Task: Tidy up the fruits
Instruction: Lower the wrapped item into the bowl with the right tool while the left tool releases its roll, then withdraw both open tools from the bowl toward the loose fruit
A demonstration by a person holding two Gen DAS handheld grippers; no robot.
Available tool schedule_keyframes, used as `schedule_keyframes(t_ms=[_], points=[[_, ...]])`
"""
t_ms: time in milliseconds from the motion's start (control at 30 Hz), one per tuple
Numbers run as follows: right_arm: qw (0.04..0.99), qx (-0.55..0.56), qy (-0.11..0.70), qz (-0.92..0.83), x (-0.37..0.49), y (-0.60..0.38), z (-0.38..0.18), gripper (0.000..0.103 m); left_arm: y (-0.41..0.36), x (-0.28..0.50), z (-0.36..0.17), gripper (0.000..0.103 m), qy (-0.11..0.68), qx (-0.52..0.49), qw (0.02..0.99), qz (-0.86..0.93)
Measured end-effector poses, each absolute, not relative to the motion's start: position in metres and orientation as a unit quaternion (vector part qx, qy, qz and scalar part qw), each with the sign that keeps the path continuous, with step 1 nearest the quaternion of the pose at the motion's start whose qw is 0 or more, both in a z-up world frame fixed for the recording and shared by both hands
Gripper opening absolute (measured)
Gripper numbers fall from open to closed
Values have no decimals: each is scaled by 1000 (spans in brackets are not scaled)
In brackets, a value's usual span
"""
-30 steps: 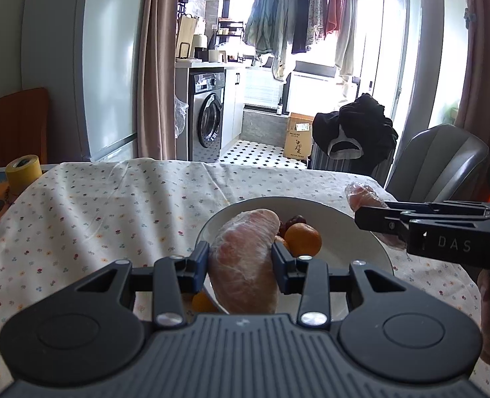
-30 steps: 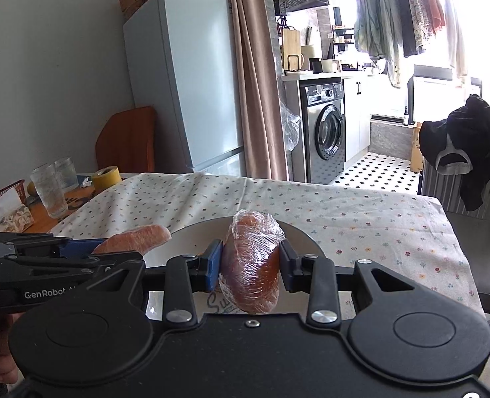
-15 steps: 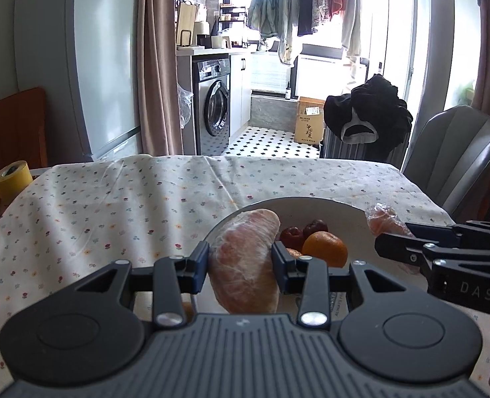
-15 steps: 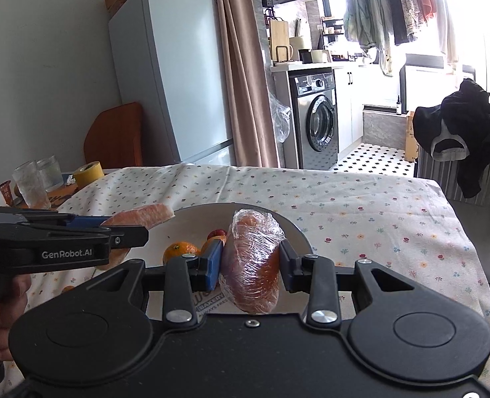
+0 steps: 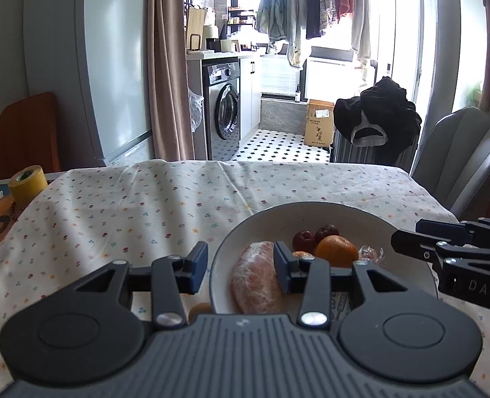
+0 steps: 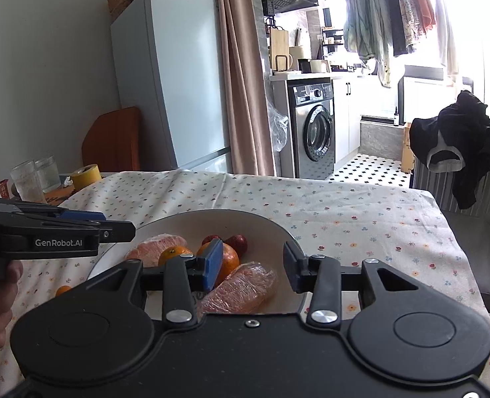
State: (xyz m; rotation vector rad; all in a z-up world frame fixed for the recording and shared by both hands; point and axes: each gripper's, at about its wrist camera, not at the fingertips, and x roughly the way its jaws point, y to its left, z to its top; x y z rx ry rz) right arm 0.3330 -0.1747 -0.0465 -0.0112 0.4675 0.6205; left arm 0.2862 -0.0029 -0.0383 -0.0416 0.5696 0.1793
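Both tools, the left tool (image 5: 241, 267) and the right tool (image 6: 249, 265), are spread wide and empty. Two film-wrapped grapefruit pieces (image 6: 240, 288), glossy and crinkled, are seen lying in the round white plate (image 6: 271, 224), partly hidden by fingers (image 5: 283, 265), beside smooth oranges (image 5: 336, 250) on the floral-clothed tabletop (image 5: 128, 219).

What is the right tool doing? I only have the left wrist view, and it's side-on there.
Observer: The right tool is open, with nothing gripped between its fingers.
Operator: Where is the wrapped piece on that side? I barely see some plastic.
Observer: The wrapped piece lies on the plate near its front rim, beside a tangerine.
Operator: Is there anything past the table's left edge of my frame?
Observer: Yes, two glasses stand just left of the tape roll.
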Motion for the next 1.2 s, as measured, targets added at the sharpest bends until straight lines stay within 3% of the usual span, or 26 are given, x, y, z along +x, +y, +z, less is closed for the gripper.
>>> schedule_keyframes(t_ms=[200, 433, 600, 833, 1000, 1067, 1200], points=[[917, 0, 236, 321, 331, -172, -46, 41, 0, 266, -36, 49, 282, -33, 954, 99], [916, 1, 244, 318, 328, -172, -36, 55, 7, 245, -30, 62, 275, -52, 954, 106], [914, -13, 248, 320, 318, -166, -30, 56, 15, 230, -24, 72, 260, -66, 958, 105], [915, -22, 248, 319, 294, -158, -24, 71, 26, 210, -20, 83, 247, -84, 959, 108], [918, -26, 242, 313, 277, -158, -17, 87, 31, 192, -18, 89, 237, -95, 960, 112], [922, -29, 235, 307, 270, -158, -14, 99, 32, 185, -17, 91, 235, -99, 961, 110], [923, -30, 233, 304, 259, -158, -9, 103, 32, 172, -14, 96, 230, -97, 962, 115]])
